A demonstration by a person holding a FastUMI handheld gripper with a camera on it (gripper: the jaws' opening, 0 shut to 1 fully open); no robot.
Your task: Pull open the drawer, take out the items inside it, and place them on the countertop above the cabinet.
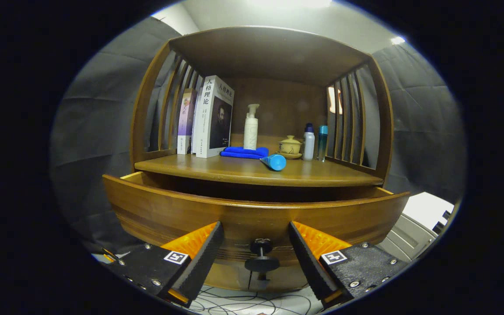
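Drawer: the drawer sits across the lower middle of the frame, pulled partly out of the wooden cabinet, its curved front facing the camera and a dark gap showing behind its top edge.
Drawer inside: too dark and too low an angle, I cannot tell what lies in it.
Knob: small black round knob at bottom centre, on the drawer front, a short stem and a flat disc.
Gripper pose: the gripper is level and square to the drawer front, down at knob height, pointing straight in.
Fingers: spread wide, one finger left of the knob, the other to its right, both well clear of it, holding nothing.
Finger build: black ribbed pads on the inner faces, orange backs, black plates with small square markers and screws behind.
Tabletop: the tabletop above the drawer is smooth brown wood with a rounded front edge, mid-frame.
On it, left: two upright books leaning against the slatted side.
On it, centre: a white pump bottle behind a folded blue cloth, and a blue tube lying on its side just in front of the cloth.
On it, right: a small lidded yellow cup, then a white bottle and a slim teal bottle side by side.
Cabinet sides: vertical wooden slats, roofed over on top.
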